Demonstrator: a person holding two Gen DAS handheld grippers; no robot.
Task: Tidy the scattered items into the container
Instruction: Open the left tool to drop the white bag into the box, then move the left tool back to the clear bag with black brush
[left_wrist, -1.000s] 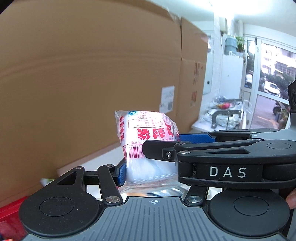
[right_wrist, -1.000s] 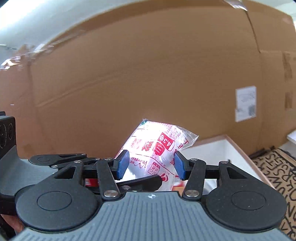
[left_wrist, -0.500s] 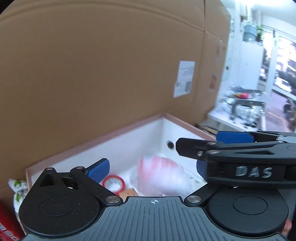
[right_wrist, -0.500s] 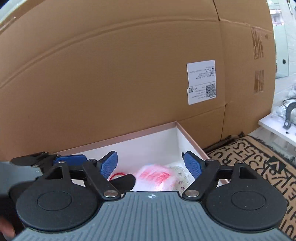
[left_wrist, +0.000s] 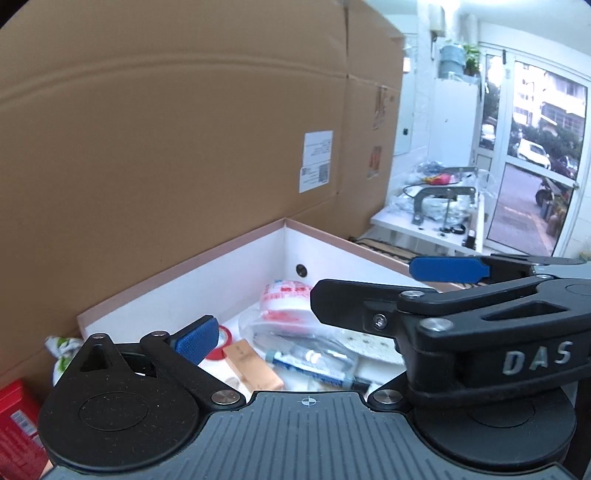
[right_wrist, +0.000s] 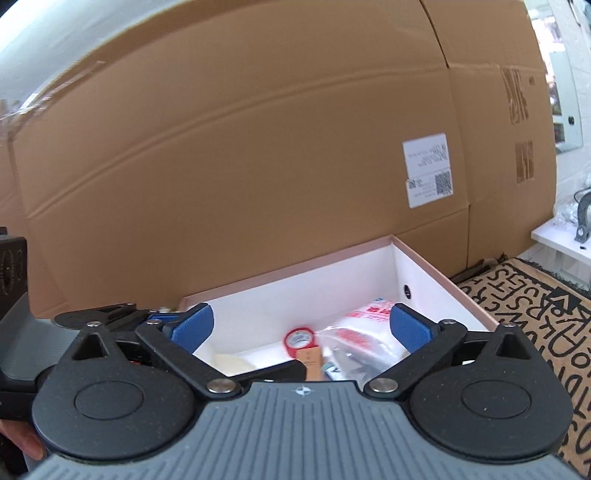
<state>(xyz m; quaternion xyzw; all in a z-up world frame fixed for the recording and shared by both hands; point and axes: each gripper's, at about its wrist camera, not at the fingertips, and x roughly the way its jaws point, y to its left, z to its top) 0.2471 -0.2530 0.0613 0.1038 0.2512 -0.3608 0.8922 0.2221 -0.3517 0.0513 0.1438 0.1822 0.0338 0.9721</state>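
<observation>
A white box with a pink rim (left_wrist: 221, 280) (right_wrist: 295, 295) stands against a big cardboard sheet. In it lie a clear plastic bag with red print (left_wrist: 284, 299) (right_wrist: 354, 328), a red tape roll (right_wrist: 300, 338), a small tan carton (left_wrist: 251, 365) and a tube (left_wrist: 314, 362). My left gripper (left_wrist: 295, 338) hovers open over the box; its right finger is hidden behind the right gripper's black body (left_wrist: 480, 325). My right gripper (right_wrist: 301, 326) is open above the box, with nothing between its blue pads (right_wrist: 410, 326).
The tall cardboard sheet (right_wrist: 258, 147) walls off the far side. A lettered doormat (right_wrist: 535, 321) lies right of the box. Left of the box are a red pack (left_wrist: 14, 417) and a green-white pouch (left_wrist: 61, 350). A white table with metal parts (left_wrist: 436, 218) stands by a glass door.
A second ago both grippers were shut on the red-printed bag. They opened and let it go; it now lies in the box. Both grippers have tilted down toward the box.
</observation>
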